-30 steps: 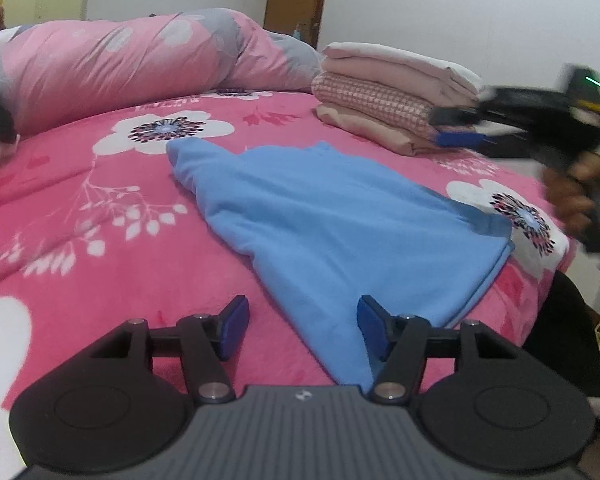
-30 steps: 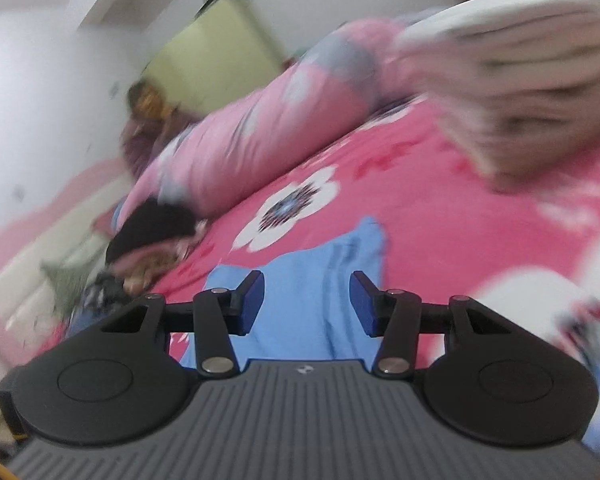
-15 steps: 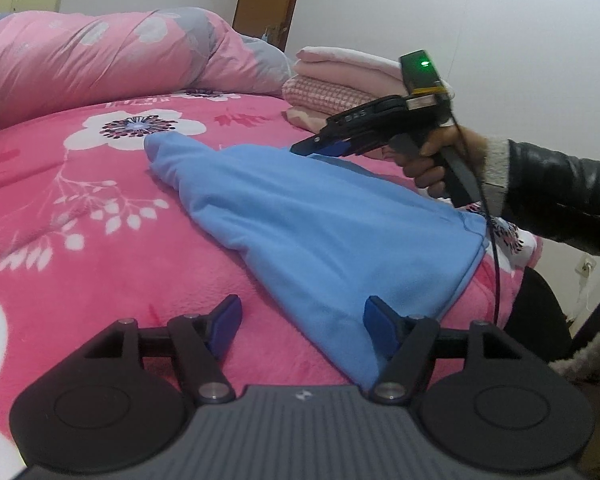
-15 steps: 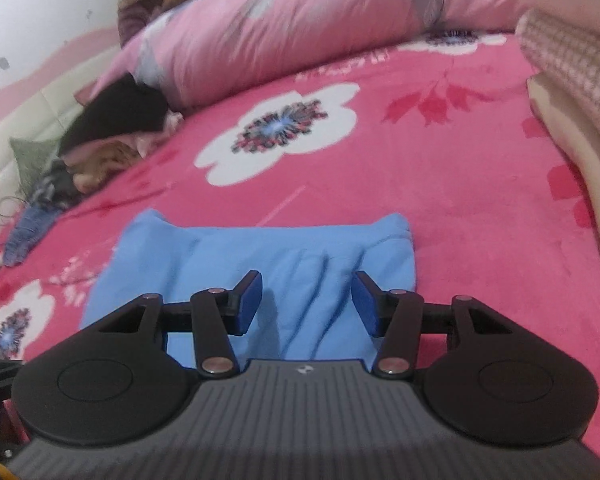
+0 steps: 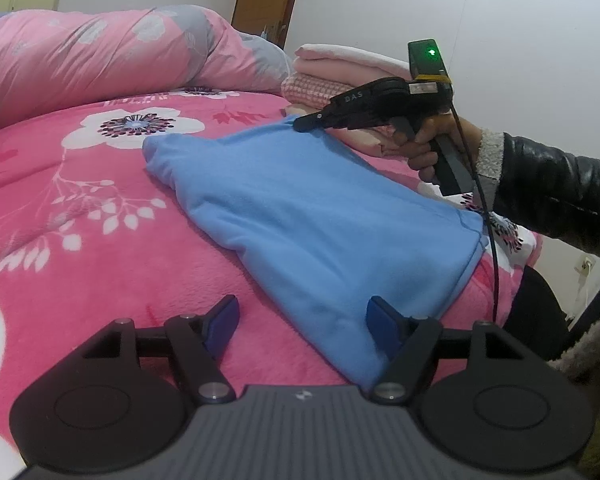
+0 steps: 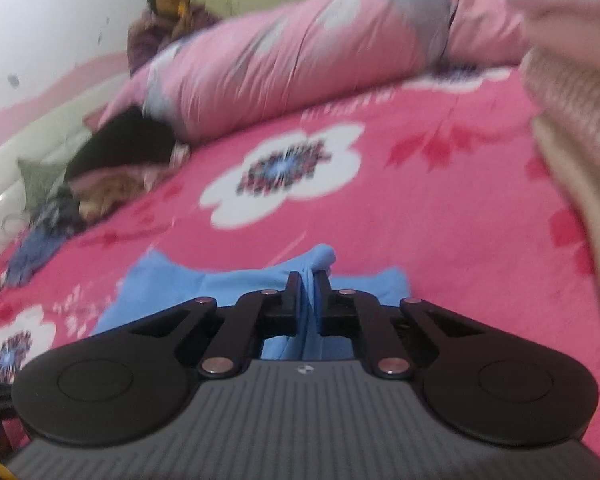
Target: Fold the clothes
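- One bed (image 5: 80, 240) carries everything, under a pink flowered blanket, with a rolled pink duvet (image 5: 100, 56) at the far side and a stack of folded clothes (image 5: 340, 76) near the right edge.
- Spread on that blanket lies the blue fleece garment (image 5: 320, 216), its long axis running from the near corner by the left tongs (image 5: 302, 322) away to the far edge, where the right tongs (image 6: 308, 284) sit; so each hand has one end (the right hand at the far one).
- Right tongs: clenched on a pinch of the blue fleece at that far edge, the cloth bunched up between the pads.
- Left tongs: released, the jaws standing wide, the garment's near corner between them but not gripped.
- Against a second ago, the right tongs have swung in from beside the stack and snapped shut on the fleece; the left have barely moved, only spread wider.
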`<act>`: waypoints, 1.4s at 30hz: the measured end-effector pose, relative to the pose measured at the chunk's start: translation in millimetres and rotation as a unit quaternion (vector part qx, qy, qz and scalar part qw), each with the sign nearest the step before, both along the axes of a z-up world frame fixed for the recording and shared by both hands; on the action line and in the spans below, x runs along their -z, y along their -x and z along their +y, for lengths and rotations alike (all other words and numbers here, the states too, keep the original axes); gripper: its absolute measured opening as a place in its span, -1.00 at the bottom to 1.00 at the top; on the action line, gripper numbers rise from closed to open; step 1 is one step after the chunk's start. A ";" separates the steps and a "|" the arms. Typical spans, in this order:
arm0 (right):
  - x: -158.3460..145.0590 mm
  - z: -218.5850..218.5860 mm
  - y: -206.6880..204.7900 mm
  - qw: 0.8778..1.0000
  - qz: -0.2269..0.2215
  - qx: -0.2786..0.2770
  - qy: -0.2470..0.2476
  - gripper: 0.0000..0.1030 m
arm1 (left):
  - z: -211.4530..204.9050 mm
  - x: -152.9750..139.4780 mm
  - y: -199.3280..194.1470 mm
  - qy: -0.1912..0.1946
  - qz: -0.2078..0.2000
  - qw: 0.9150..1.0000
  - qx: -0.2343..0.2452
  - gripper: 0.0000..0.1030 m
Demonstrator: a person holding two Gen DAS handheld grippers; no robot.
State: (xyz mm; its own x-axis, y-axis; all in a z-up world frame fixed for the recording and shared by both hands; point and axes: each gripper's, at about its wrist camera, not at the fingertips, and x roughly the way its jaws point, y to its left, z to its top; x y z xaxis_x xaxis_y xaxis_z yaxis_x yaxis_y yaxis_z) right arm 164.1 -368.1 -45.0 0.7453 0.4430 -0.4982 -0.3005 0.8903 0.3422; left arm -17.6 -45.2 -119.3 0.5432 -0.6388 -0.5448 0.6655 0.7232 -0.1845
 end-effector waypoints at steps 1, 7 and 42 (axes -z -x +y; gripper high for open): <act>1.1 -2.9 0.3 1.000 -0.001 0.006 0.000 -0.91 | -0.3 -0.1 -0.2 -0.001 0.000 1.000 0.000 0.41; 15.1 -15.6 -2.7 0.999 0.002 0.029 -0.013 -0.92 | -1.7 -2.8 -1.6 -0.005 0.003 1.000 0.000 0.41; 0.8 -6.9 174.1 0.989 0.012 0.051 0.141 -0.64 | -11.0 -15.2 0.5 -0.016 0.026 0.998 -0.047 0.50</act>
State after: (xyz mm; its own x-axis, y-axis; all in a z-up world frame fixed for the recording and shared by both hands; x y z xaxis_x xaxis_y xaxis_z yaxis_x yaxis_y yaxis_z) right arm -9.9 -374.9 -45.8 0.7656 0.2073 -0.6090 -0.1993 0.9765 0.0819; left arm -18.0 -56.2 -104.2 0.5709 -0.5676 -0.5932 0.5847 0.7883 -0.1915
